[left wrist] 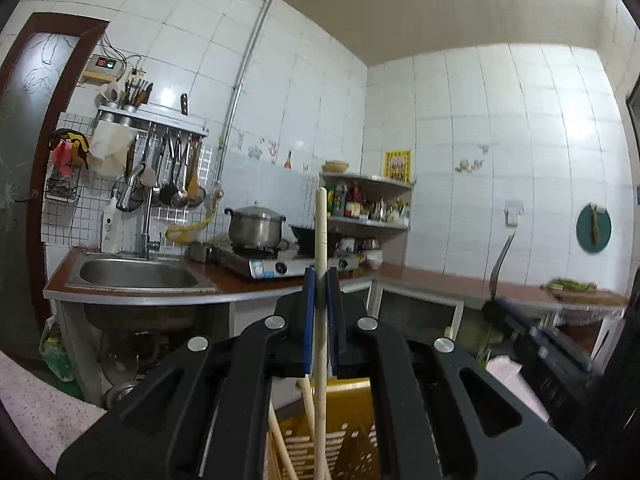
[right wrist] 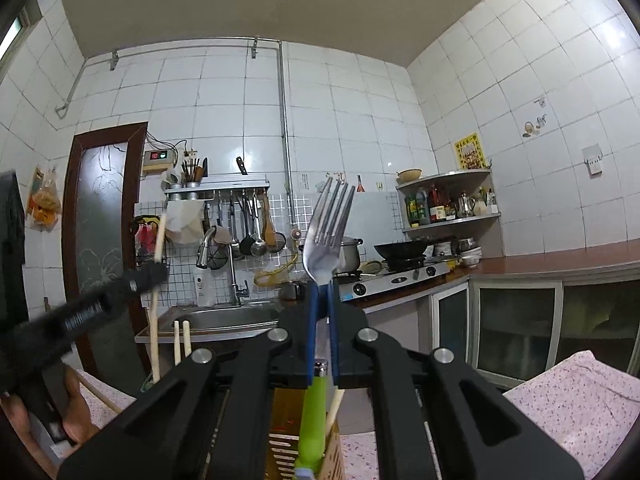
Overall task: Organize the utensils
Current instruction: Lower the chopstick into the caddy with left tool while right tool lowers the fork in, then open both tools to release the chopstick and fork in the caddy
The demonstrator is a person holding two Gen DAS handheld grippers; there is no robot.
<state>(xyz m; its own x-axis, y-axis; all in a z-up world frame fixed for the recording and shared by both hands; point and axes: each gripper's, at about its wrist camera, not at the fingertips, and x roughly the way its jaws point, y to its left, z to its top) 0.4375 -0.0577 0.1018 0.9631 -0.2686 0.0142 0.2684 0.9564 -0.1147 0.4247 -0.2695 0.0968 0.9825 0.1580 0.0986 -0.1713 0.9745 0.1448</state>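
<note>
We see left gripper clamped on chopstick, upright, tip up, above yellow holder | right gripper clamped on fork, upright, tines up.

Both views are fairly bright, lit evenly from overhead, with soft, weak shadows. In the left wrist view a blown-out white patch sits at the top right edge, and glare spots shine on the glossy wall tiles at upper centre. In the right wrist view a glare patch sits on the tiles at upper right, and daylight shows at a window at the far left edge. Fisheye distortion bends tile lines strongly toward the edges, and dark vignetting fills the corners. The counter at right of the left view is smeared by motion blur; the other hand-held gripper at left of the right view is blurred too.
</note>
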